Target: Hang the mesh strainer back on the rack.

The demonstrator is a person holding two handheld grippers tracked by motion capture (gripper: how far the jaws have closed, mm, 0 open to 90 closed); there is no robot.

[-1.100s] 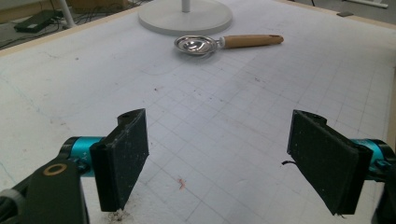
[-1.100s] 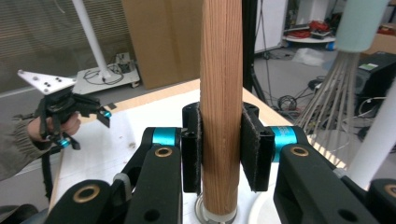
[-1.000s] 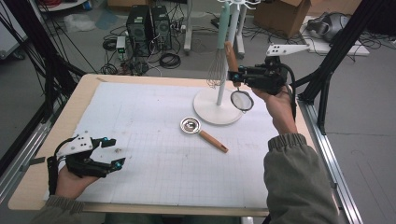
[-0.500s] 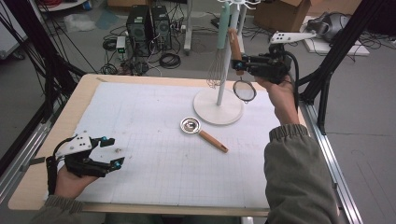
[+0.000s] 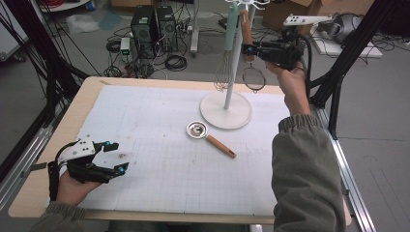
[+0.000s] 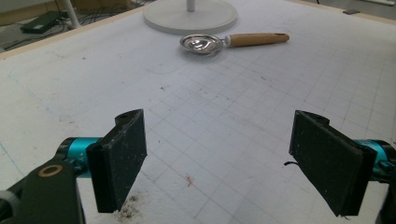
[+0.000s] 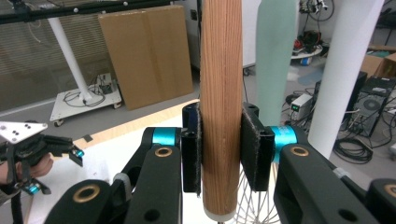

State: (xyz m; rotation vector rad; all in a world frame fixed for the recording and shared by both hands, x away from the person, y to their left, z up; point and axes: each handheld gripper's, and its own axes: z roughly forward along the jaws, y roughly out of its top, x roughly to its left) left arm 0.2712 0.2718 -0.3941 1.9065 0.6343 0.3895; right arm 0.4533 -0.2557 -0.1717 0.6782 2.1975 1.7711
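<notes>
Strainer (image 5: 254,79) hangs by its wooden handle, clamped in the right gripper (image 5: 249,49) beside the stand's pole (image 5: 233,67), while the left gripper (image 5: 113,157) rests spread wide on the tabletop (image 5: 159,130).

strainer handle (image 7: 220,107): warm wood, smooth, fine straight grain, matt
strainer bowl (image 5: 254,79): fine metal mesh in a thin metal rim
right gripper (image 7: 220,147): black pads, rough and matt; glossy teal metal collars
spoon (image 5: 209,137) beside the stand base: polished shiny metal bowl, wooden handle
stand (image 5: 226,110): white, smooth, matt
table (image 5: 145,145): white gridded mat, scuffed and speckled

Small mesh strainer (image 5: 253,77), wooden handle (image 7: 221,102) upright, hanging beside white stand pole
</notes>
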